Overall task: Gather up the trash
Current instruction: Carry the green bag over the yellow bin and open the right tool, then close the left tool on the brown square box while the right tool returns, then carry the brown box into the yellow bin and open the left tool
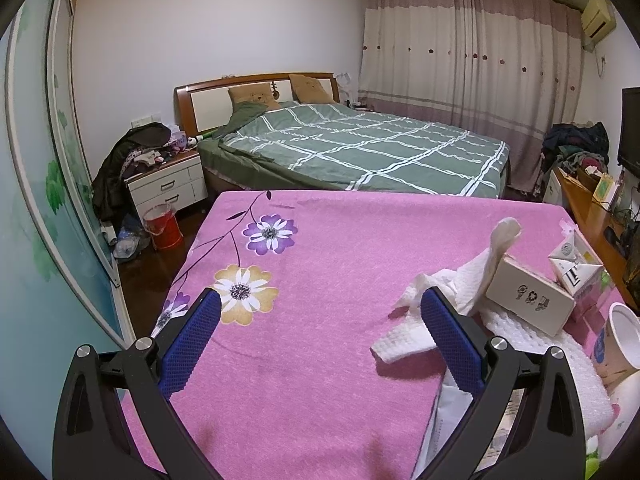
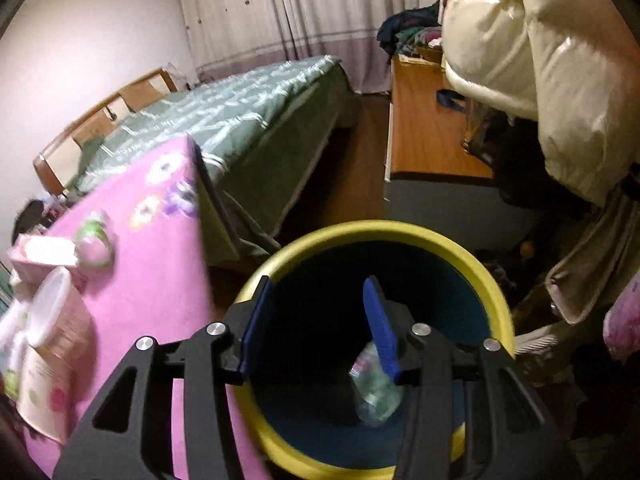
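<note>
Pink floral cloth (image 1: 320, 272) fills the middle of the left wrist view, covering a table. At the bottom of that frame the left gripper (image 1: 320, 312) stands with its blue pads wide apart and nothing between them; the right pad lies over the edge of crumpled white tissue (image 1: 404, 344) on the cloth, though whether it touches cannot be told. Right of the tissue lies a white box (image 1: 528, 296) with three small dark printed figures on its side, too small to read. Behind it stands a folded carton (image 1: 576, 260) with print that cannot be made out, and at the right edge a paper cup (image 1: 620, 336) lies on its side.

In the right wrist view, more cups (image 2: 52, 340) and a pink box (image 2: 40, 256) sit blurred at the left on the cloth. Lower centre, the right gripper (image 2: 320, 312) hangs over the mouth of a yellow-rimmed bin (image 2: 400, 232), pads apart and holding nothing. A clear plastic bottle (image 2: 376, 392) lies inside the bin, just below the right pad, clear of both pads. Its label is blurred. A cream puffer jacket (image 2: 560, 80) fills the upper right.
</note>
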The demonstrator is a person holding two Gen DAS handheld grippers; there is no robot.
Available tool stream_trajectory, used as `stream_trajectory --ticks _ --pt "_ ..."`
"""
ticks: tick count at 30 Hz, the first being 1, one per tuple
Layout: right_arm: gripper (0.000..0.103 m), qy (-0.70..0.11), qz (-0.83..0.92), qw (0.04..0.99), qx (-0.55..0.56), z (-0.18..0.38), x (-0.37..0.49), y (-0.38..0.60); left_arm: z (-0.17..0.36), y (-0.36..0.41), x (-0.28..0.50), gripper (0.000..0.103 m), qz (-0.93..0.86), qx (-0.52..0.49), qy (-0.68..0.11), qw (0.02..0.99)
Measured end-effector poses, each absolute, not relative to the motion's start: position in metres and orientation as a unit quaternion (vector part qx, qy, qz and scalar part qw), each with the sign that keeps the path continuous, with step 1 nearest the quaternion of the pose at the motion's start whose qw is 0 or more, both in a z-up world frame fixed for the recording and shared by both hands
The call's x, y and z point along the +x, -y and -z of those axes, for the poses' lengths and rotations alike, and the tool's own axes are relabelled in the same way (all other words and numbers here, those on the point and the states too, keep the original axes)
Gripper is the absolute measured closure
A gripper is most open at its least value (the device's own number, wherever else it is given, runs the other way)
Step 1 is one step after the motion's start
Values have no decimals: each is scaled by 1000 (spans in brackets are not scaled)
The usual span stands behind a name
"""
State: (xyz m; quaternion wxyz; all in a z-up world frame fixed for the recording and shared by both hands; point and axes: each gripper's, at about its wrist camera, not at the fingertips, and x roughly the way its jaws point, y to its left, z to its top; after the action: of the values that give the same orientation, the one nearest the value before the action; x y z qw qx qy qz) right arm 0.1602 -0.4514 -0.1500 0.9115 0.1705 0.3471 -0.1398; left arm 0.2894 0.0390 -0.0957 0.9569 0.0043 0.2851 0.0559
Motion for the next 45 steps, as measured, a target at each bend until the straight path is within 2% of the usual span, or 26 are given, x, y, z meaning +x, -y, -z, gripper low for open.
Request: stream_trajectory --ticks 5,14,21,26,29,41,45 --pt "51 -323 76 933 139 132 179 396 83 -32 268 5 -51 -11 -288 956" --pt "50 -324 38 940 102 140 199 336 71 -4 186 5 9 -15 -321 947" --pt "50 -318 46 941 108 140 197 339 98 29 136 5 73 -14 -383 921" --pt "50 -319 42 940 112 142 197 342 121 44 131 5 66 4 -410 910" --pt "50 -322 41 938 119 144 198 344 131 48 139 14 59 13 -421 905" --pt "50 -335 32 932 132 149 206 344 149 47 159 40 65 20 -445 893" --pt "50 -338 30 931 133 150 209 343 147 45 158 42 68 20 -439 896"
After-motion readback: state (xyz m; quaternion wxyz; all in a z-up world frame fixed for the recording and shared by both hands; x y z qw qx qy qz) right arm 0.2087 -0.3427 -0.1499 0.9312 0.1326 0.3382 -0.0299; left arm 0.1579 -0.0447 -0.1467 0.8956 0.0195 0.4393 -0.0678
